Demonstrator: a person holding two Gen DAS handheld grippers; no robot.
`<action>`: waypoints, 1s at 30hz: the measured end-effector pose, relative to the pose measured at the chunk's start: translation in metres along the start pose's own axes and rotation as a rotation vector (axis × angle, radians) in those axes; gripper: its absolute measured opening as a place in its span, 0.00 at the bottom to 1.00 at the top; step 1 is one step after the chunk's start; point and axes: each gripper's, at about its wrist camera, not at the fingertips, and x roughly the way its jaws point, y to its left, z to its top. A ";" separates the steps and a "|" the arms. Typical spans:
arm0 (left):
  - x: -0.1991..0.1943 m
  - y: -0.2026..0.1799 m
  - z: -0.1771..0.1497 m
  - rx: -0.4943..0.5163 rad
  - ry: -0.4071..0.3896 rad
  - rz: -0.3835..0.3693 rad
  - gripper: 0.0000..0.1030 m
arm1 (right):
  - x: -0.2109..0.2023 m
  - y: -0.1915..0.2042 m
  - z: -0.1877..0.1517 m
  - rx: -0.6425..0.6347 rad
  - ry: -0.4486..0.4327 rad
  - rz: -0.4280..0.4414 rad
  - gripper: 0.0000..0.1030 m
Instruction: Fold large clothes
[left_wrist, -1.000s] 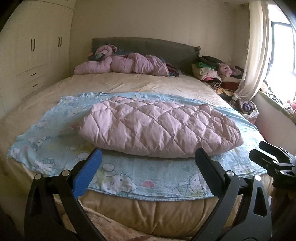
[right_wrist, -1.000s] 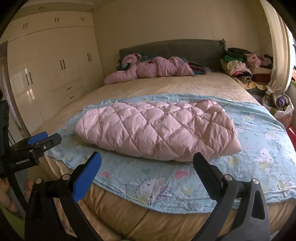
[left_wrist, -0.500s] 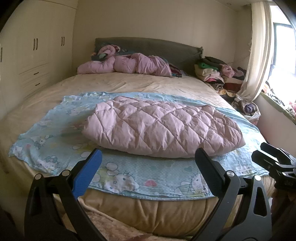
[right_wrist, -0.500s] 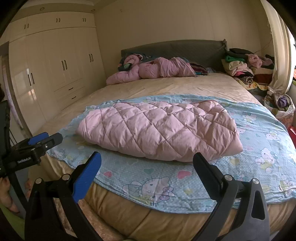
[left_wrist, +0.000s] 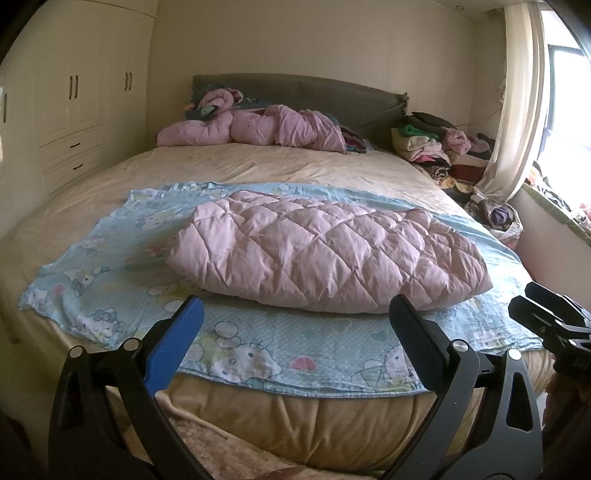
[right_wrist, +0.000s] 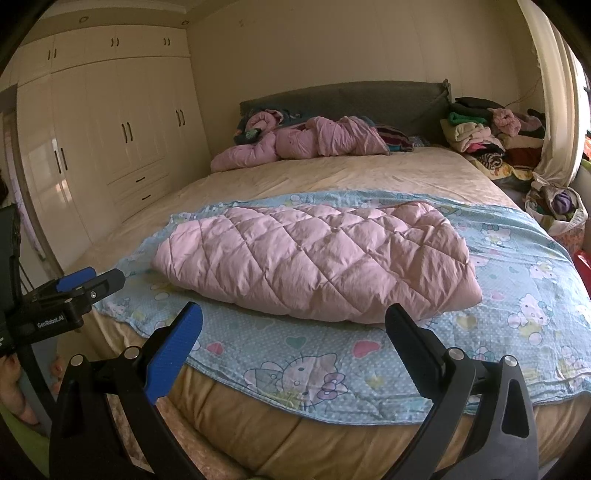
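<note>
Both grippers I held off the foot of the bed (left_wrist: 295, 410), touching nothing: the left gripper (left_wrist: 295, 317) had its jaws wide apart, and the right gripper (right_wrist: 293, 317) also. I saw the pink quilted coat (right_wrist: 317, 258) lying folded on the blue sheet (right_wrist: 517, 295), near the bed's front edge.

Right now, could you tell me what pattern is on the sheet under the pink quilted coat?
Light blue sheet with cartoon cats and hearts; clearest in the right wrist view.

A folded pink quilted coat (left_wrist: 328, 254) lies on a blue sheet (left_wrist: 110, 266); the left gripper (left_wrist: 295, 314), fingers (left_wrist: 173, 347) spread, hovers near.
</note>
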 end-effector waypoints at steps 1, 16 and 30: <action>-0.001 0.001 0.000 0.000 -0.001 0.001 0.91 | 0.000 0.000 0.000 0.000 -0.001 -0.001 0.96; -0.001 0.003 0.000 0.001 0.000 0.004 0.91 | 0.000 0.001 0.000 0.000 -0.002 -0.001 0.96; -0.003 0.010 0.001 0.000 0.002 0.011 0.91 | -0.001 0.001 0.000 0.002 -0.004 -0.002 0.96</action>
